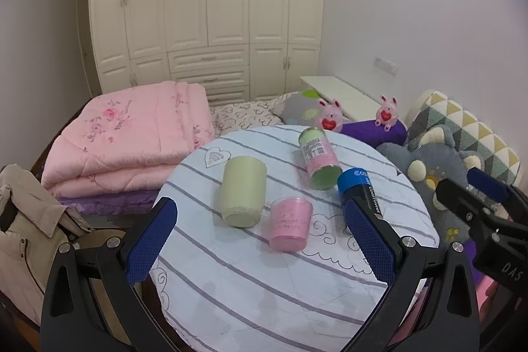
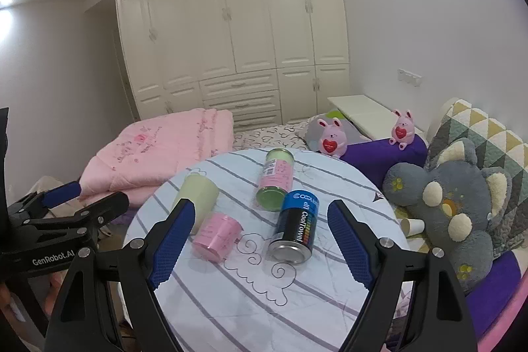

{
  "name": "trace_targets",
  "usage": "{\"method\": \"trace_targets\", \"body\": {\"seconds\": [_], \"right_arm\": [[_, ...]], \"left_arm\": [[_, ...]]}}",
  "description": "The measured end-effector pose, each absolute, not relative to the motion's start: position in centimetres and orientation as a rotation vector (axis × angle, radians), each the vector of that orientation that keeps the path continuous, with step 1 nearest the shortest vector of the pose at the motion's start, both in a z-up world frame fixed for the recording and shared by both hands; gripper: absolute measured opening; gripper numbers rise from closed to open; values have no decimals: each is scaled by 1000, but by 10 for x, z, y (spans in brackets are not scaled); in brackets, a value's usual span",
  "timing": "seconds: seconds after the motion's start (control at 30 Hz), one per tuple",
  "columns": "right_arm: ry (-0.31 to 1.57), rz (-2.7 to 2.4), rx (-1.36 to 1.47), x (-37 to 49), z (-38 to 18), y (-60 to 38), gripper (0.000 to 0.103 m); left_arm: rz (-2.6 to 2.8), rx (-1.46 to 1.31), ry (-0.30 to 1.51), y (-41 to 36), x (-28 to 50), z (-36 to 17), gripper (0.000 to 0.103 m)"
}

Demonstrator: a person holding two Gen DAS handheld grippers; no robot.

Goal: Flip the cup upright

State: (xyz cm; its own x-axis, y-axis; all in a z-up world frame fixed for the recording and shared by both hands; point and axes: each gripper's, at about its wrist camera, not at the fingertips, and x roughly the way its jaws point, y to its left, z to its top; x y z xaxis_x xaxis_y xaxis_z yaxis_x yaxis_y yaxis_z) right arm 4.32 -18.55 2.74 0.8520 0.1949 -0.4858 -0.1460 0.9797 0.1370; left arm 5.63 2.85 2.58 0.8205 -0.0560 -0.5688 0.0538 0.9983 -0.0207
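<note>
A round table point(image 1: 264, 296) with a striped cloth holds several containers lying on their sides. A pale green cup point(image 1: 242, 195) point(image 2: 199, 198) lies at the left. A small pink cup point(image 1: 290, 228) point(image 2: 217, 236) lies beside it. A pink-and-green can point(image 1: 319, 159) point(image 2: 276, 178) lies farther back. A blue-and-black can point(image 1: 359, 190) point(image 2: 297, 226) lies at the right. My left gripper point(image 1: 260, 240) is open and empty, above the table, nearest the pink cup. My right gripper point(image 2: 260, 248) is open and empty, nearest the blue-and-black can.
A folded pink quilt point(image 1: 132, 137) lies on the bed left of the table. Grey plush toys point(image 2: 455, 210), a purple cushion point(image 2: 382, 154) with pink bunny toys point(image 2: 331, 141) and a patterned pillow point(image 2: 478, 134) lie at the right. A white wardrobe point(image 1: 208, 5) stands behind. A beige jacket point(image 1: 26, 220) lies at the left.
</note>
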Motion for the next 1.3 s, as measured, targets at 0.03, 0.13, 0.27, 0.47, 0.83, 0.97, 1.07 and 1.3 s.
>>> {"method": "trace_targets", "body": {"seconds": [0.03,0.13,0.27,0.47,0.83,0.97,1.07,1.3], "right_arm": [[523,167,92,44,27,-185,84],[534,135,94,47,26,-188,84],[549,105,115,50,25,-195,84],[558,74,127,53,23,-201,84],[567,66,136,55,21,-203,84],[566,67,137,53,19,-206,84],[566,70,139,54,19,-206,84],[567,82,136,54,17,-203,84]], "left_arm": [[-56,-2,612,29,58,25,103],[-52,11,625,26,61,22,103],[-53,23,633,23,62,19,103],[-52,46,653,17,66,15,103],[-53,55,669,15,66,10,103],[-50,55,670,14,65,8,103],[-49,52,670,15,65,8,103],[-44,57,670,15,66,6,103]]}}
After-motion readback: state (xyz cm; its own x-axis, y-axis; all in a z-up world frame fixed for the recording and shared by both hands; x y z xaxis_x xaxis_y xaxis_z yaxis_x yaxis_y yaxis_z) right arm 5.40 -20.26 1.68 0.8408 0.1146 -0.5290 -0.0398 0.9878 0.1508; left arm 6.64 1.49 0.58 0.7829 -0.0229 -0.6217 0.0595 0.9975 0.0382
